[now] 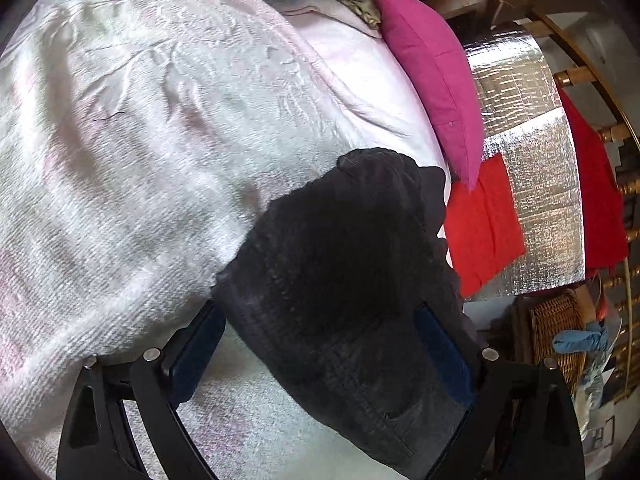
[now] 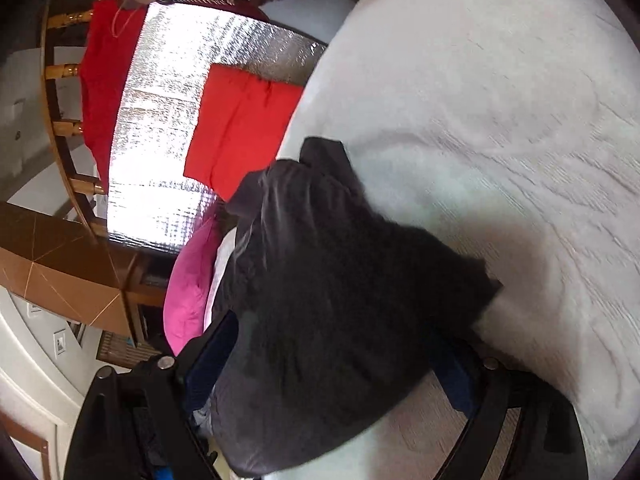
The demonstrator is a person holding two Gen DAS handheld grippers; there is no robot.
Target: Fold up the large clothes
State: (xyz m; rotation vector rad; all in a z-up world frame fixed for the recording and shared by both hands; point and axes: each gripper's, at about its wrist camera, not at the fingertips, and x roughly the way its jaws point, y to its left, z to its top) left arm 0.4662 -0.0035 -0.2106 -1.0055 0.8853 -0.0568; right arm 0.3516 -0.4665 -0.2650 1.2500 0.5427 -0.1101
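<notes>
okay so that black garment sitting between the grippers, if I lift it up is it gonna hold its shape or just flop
Probably flop. The black garment bunches in soft folds and drapes over the white blanket, so it looks limp, not stiff. Its knit-like, matte surface suggests it should not slip easily from the blue pads. It seems light for its bulk, though weight cannot be judged surely.

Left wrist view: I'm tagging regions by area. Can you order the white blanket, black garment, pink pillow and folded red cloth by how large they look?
1. white blanket
2. black garment, though it is closest to the camera, which inflates it
3. pink pillow
4. folded red cloth, not much smaller than the pillow
</notes>
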